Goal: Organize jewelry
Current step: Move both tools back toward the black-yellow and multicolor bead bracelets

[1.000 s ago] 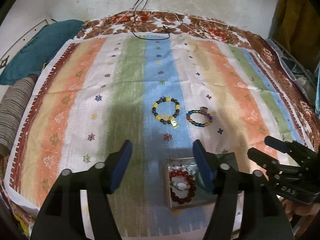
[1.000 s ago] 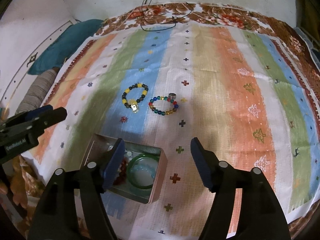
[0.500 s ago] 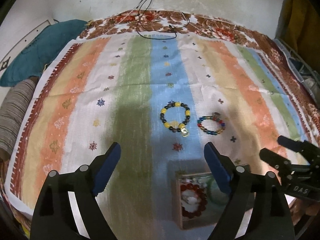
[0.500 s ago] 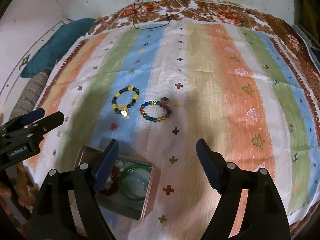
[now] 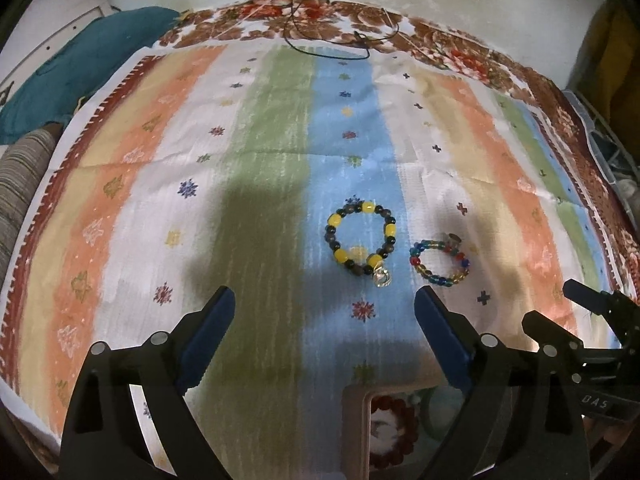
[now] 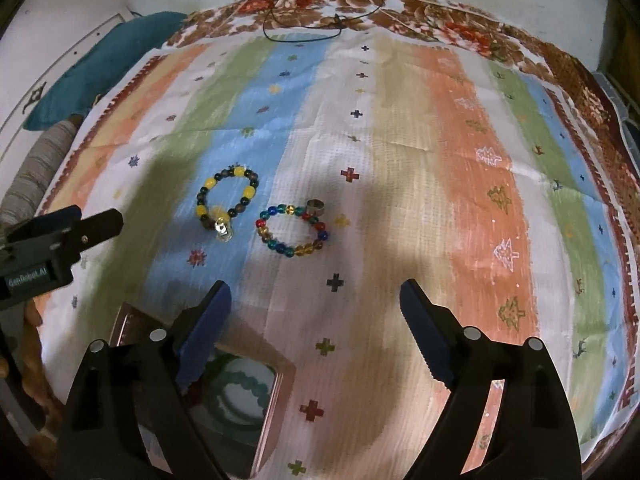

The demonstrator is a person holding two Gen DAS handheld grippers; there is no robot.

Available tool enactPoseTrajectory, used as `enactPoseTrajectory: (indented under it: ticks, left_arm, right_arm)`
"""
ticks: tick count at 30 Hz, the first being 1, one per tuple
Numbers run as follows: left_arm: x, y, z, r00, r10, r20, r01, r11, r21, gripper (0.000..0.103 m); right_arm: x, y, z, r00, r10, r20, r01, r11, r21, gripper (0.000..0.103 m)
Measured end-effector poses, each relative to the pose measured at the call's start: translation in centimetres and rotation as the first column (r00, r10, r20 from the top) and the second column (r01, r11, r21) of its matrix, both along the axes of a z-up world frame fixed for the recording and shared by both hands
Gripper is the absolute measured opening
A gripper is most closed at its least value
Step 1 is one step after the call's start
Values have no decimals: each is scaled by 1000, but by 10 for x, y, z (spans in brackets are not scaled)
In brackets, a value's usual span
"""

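A: Left gripper (image 5: 324, 320), status?
B: Empty, fingers spread wide. It has pulled back since a second ago, so the tin (image 5: 354, 420) now sits at the lower frame edge. Judged: the approach to the next piece begins.
A: Targets?
B: Yellow-and-black bracelet (image 5: 362, 242) on the blue stripe, multicoloured bracelet (image 6: 294, 230) just right of it, apart.
A: Right gripper (image 6: 316, 328)?
B: Also spread, empty. Bedspread (image 6: 460, 160) rightward lies bare; its edges are well off.
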State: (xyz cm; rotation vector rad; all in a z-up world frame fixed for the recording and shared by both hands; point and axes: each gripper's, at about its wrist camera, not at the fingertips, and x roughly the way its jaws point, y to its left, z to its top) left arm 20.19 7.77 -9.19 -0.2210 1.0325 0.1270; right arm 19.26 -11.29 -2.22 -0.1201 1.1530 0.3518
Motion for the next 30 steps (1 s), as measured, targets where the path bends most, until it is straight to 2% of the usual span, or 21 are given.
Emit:
enactPoseTrajectory:
  ticks: [3, 7, 13, 18, 26, 30]
  left_arm:
    - [5, 2, -3, 1000, 3, 7, -3, 1000, -21, 92]
    - [12, 3, -8, 1000, 8, 6, -8, 1000, -20, 94]
    - [22, 6, -19, 1000, 6, -8, -6, 1000, 4, 95]
    - [30, 13, -22, 1000, 3, -20, -2, 1000, 19, 95]
    - [41, 17, -34, 999, -13, -49, 15, 999, 29, 95]
    - [45, 19, -38, 999, -10, -52, 11, 1000, 28, 95]
  right_arm:
    - [5, 0, -3, 1000, -7, -9, 7, 1000, 9, 93]
    - [8, 7, -7, 1000, 16, 21, -15, 999, -42, 93]
    - [15, 11, -12, 1000, 23, 6, -23, 999, -29, 96]
    - [24, 7, -20, 998, -4, -58, 6, 999, 45, 96]
    - [33, 7, -34, 995, -24, -93, 26, 999, 22, 96]
    - [35, 10, -33, 996, -11, -90, 15, 999, 48, 96]
